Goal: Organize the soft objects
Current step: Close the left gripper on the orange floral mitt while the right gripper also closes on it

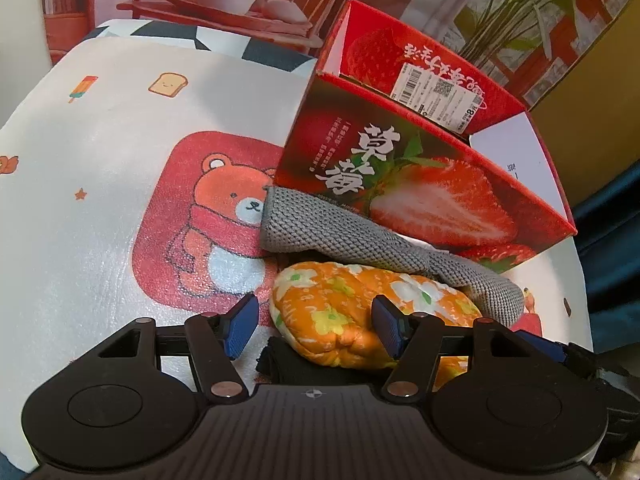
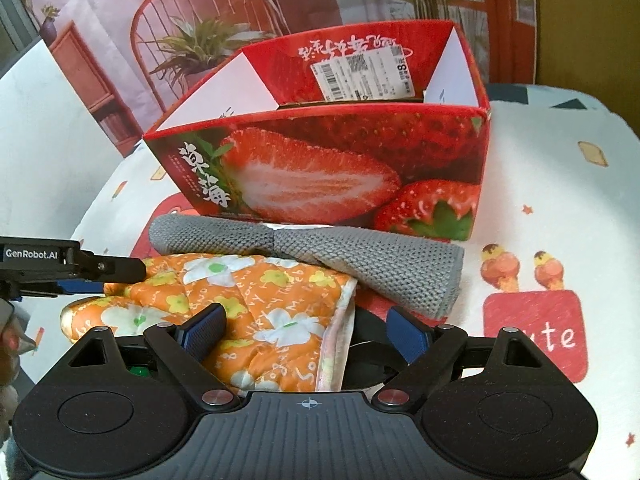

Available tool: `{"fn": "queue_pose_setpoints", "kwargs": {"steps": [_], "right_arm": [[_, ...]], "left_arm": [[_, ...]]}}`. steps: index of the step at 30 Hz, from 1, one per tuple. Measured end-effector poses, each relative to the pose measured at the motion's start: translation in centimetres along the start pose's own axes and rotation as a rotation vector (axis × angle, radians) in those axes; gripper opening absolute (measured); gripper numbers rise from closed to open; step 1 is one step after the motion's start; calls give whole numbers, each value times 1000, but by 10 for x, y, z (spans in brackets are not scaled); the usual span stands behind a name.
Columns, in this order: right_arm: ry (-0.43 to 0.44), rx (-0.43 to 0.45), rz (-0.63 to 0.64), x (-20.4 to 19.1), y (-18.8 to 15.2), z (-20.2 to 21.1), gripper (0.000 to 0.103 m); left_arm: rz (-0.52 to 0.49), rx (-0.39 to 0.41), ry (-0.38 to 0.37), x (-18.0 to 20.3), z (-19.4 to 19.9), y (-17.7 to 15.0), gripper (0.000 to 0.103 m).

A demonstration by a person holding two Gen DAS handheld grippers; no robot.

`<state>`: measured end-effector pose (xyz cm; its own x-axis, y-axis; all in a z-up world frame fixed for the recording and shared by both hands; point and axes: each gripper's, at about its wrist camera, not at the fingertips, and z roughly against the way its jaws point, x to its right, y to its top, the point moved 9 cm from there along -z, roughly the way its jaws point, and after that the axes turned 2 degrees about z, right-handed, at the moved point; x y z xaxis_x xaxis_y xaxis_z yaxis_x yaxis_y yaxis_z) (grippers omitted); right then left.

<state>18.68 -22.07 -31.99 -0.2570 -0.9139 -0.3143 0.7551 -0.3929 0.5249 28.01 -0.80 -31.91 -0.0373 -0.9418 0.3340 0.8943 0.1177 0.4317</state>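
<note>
The left gripper (image 1: 316, 326) has its jaws spread apart, with the rounded end of the orange flowered cloth (image 1: 360, 316) lying between the two blue pads (image 1: 242, 326) but not pressed by them; a black soft thing (image 1: 304, 364) shows under this cloth, close to the gripper body. The right gripper (image 2: 306, 332) is also released; its jaws stand wide on each side of the same orange cloth (image 2: 256, 312), whose white edge points toward the right pad; the left gripper (image 2: 72, 266) enters this view from the left side, just above the cloth. Behind the orange cloth lies a grey knitted cloth (image 1: 360, 236), rolled long, resting partly on top of it and touching the front wall of the strawberry box (image 1: 420, 184); the box (image 2: 340, 160) is open at the top, with a white label (image 2: 364, 76) on its inner back wall. Everything sits on a white mat (image 1: 100, 200) with a printed bear (image 1: 228, 216).
</note>
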Motion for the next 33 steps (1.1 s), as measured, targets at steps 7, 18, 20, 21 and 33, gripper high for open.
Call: {"fn": "queue_pose_setpoints", "kwargs": {"steps": [7, 18, 20, 21, 33], "right_arm": [[49, -23, -13, -5, 2, -9, 82], [128, -76, -92, -5, 2, -26, 70], [134, -63, -64, -9, 5, -21, 53], [139, -59, -54, -12, 6, -18, 48], [183, 76, 122, -41, 40, 29, 28]], "left_arm": [[-33, -5, -12, 5, -5, -1, 54], [-81, -9, 4, 9, -8, -1, 41], [-100, 19, 10, 11, -1, 2, 32], [-106, 29, 10, 12, 2, 3, 30], [-173, 213, -9, 28, 61, 27, 22]]}}
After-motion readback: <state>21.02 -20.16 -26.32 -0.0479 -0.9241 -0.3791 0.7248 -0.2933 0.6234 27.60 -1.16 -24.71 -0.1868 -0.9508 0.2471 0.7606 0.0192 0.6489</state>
